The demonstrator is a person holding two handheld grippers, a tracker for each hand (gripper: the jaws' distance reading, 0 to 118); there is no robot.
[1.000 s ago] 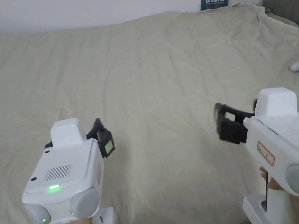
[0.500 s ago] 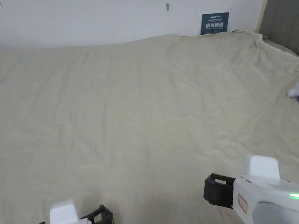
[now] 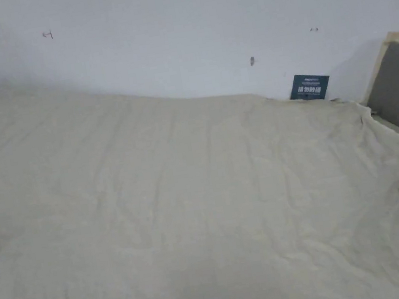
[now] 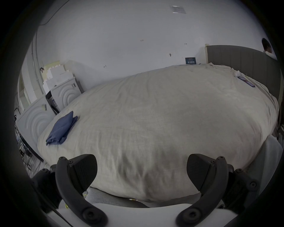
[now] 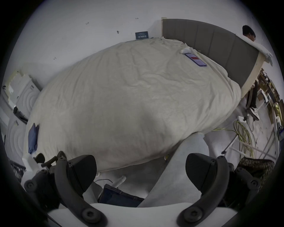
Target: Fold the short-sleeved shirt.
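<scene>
Grippers hung empty at the near edge of the bed (image 4: pixel 153 122). We had the left gripper (image 4: pixel 141 173) with its jaws spread wide and nothing between them, and the right gripper (image 5: pixel 140 173) likewise released, low over the edge toward 6 o'clock. A folded blue shirt (image 4: pixel 61 129) lay at about 9 o'clock near the bed's far-left edge, well apart from both claws; in the right gripper view it showed as a blue strip (image 5: pixel 32 138) at 9 o'clock. We judged it set aside there to keep the middle free, the fold apparently done. A phone (image 5: pixel 196 59) rested near the headboard (image 5: pixel 215 50) at 1 o'clock, out of the working area
</scene>
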